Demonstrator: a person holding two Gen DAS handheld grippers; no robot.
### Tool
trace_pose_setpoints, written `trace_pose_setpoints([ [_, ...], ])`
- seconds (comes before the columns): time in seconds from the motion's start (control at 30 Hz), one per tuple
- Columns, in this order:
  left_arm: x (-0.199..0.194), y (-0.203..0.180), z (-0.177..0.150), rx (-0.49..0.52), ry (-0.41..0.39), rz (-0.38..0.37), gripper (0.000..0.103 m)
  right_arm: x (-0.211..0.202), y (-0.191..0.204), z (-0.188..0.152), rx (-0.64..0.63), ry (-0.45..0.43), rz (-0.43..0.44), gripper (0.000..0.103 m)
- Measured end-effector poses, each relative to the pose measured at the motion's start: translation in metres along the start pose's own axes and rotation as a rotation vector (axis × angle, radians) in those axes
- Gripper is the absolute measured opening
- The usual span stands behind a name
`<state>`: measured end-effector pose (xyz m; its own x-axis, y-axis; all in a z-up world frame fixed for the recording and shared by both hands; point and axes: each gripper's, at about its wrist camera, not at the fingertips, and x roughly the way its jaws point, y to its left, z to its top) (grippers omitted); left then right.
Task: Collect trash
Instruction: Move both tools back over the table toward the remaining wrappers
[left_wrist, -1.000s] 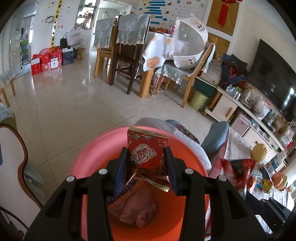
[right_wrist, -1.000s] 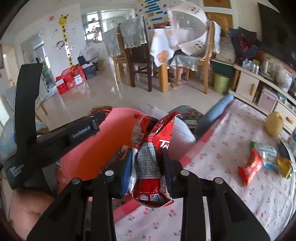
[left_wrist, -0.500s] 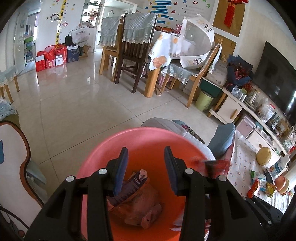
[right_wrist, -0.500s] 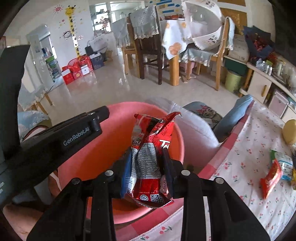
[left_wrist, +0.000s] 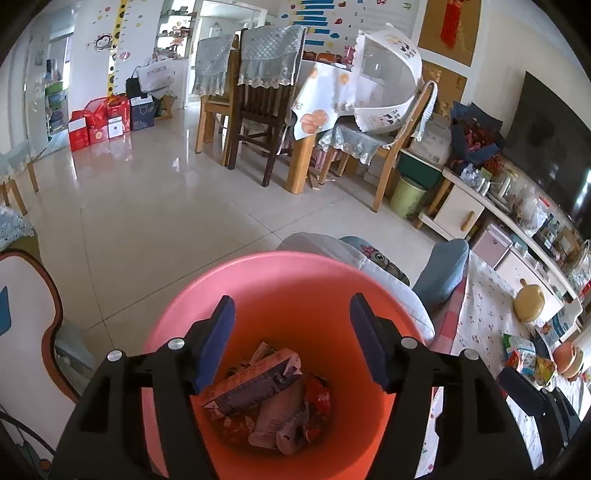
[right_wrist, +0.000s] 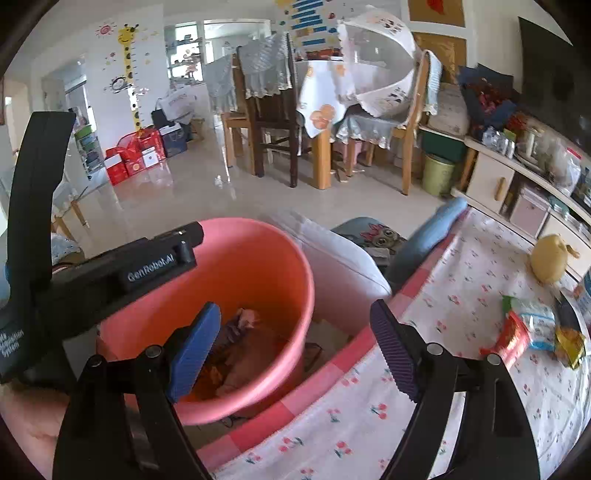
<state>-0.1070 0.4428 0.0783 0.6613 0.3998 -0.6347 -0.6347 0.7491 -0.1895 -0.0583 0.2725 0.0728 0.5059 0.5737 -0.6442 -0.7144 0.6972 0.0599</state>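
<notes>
A pink bin (left_wrist: 288, 284) (right_wrist: 258, 254) stands beside the table with several crumpled wrappers (left_wrist: 269, 398) (right_wrist: 243, 343) at its bottom. My left gripper (left_wrist: 290, 314) hangs over the bin's mouth, its jaws opening with nothing between them. My right gripper (right_wrist: 295, 321) is above the bin's right rim and the table edge, jaws opening and empty. The left gripper's black body (right_wrist: 110, 269) crosses the right wrist view at the left. More snack wrappers (right_wrist: 532, 332) (left_wrist: 524, 354) lie on the floral tablecloth (right_wrist: 461, 295) at the right.
A white cushion (right_wrist: 343, 258) and a blue cushion (right_wrist: 424, 236) sit behind the bin. A yellow gourd-shaped object (right_wrist: 548, 258) is on the table's far side. Dining chairs and a table (left_wrist: 306, 122) stand across the tiled floor; a TV cabinet (left_wrist: 480, 221) runs along the right.
Both grippers let go of their red snack wrappers: the left one's dropped into the bin first, then the right one's left its jaws. Both pairs of jaws stand wider.
</notes>
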Motion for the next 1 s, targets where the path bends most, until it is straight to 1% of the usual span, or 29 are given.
trace_pose_setpoints([
  [0.23, -0.001, -0.02, -0.005, 0.048, -0.003, -0.019, 0.069, -0.013, -0.026, -0.017, 0.04, 0.008, -0.037, 0.084],
  [0.47, -0.002, -0.042, -0.011, 0.1, 0.001, -0.033, 0.073, -0.026, -0.055, -0.032, 0.093, 0.01, -0.067, 0.086],
  [0.57, -0.003, -0.052, -0.014, 0.127, 0.002, -0.04, 0.073, -0.031, -0.066, -0.038, 0.114, 0.012, -0.076, 0.089],
  [0.83, -0.005, -0.084, -0.023, 0.18, 0.003, -0.064, 0.075, -0.044, -0.089, -0.053, 0.155, 0.018, -0.083, 0.089],
  [1.0, -0.007, -0.103, -0.029, 0.214, -0.001, -0.082, 0.079, -0.053, -0.106, -0.062, 0.178, 0.015, -0.094, 0.089],
])
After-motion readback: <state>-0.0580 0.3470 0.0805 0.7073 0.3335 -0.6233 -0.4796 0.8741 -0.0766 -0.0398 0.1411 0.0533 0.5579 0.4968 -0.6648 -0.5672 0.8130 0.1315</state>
